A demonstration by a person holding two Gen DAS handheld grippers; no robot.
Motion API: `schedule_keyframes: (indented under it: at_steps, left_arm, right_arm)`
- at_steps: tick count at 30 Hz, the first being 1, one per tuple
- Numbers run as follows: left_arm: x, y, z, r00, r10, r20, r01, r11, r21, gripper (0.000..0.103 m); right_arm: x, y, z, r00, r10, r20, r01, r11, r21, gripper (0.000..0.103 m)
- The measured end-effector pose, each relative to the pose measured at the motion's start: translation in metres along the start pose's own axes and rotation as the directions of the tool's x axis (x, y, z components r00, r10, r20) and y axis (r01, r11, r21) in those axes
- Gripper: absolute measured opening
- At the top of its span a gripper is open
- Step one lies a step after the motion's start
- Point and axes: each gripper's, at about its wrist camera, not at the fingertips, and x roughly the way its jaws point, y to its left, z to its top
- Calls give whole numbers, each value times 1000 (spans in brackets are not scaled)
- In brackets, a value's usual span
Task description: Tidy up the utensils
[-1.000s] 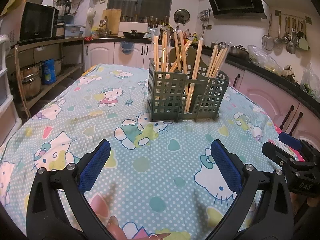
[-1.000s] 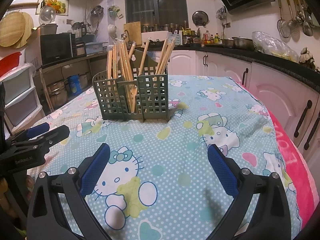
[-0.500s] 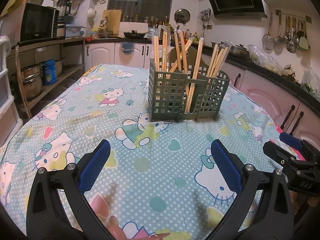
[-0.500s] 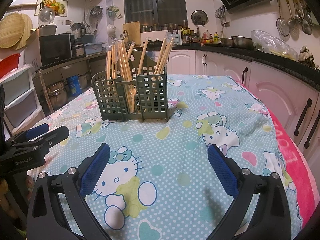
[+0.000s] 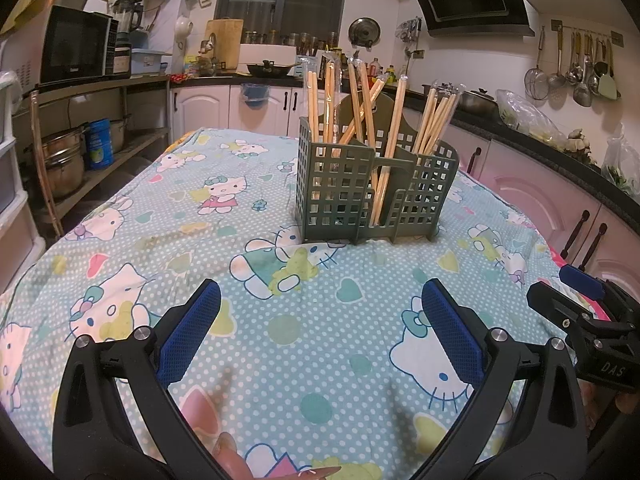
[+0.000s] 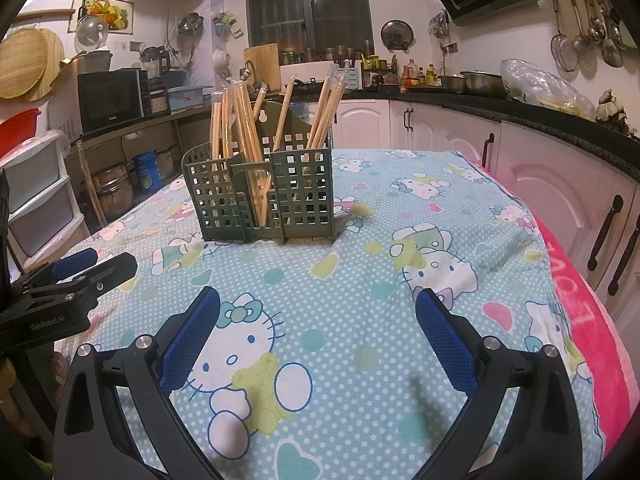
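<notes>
Nearest to me, my left gripper hangs over the tablecloth with its blue pads spread wide and nothing between them. My right gripper is the same, jaws gaping and empty, low over the cloth beside the left one. Farther out, well apart from both, the green holder stands upright on the table. Chopsticks in clear sleeves lean inside its compartments, some crossing one another. Behind it I see the counter and a microwave.
</notes>
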Motion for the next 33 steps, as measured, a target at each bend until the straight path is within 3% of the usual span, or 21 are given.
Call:
schedule_keyframes:
  at_steps: [16, 25, 28, 30, 33]
  left_arm:
    - [1, 2, 0, 999, -39, -6, 39, 999, -13, 92]
    - [1, 8, 2, 1000, -24, -11, 23, 999, -45, 92]
    - [10, 24, 6, 997, -7, -82, 0, 996, -89, 92]
    - [18, 45, 12, 990, 64, -128, -77, 992, -96, 92]
    - [35, 89, 24, 962, 187, -200, -212, 971, -110, 92]
  right_arm:
    - [0, -2, 0, 1000, -1, -1, 1, 1000, 2, 96]
    - [1, -11, 1, 1000, -16, -17, 16, 1000, 26, 96]
    - [6, -31, 10, 996, -76, -50, 79, 995, 54, 97]
    - [17, -60, 19, 980, -156, -123, 165, 984, 69, 97]
    - [38, -116, 29, 945, -248, -214, 277, 954, 117, 97]
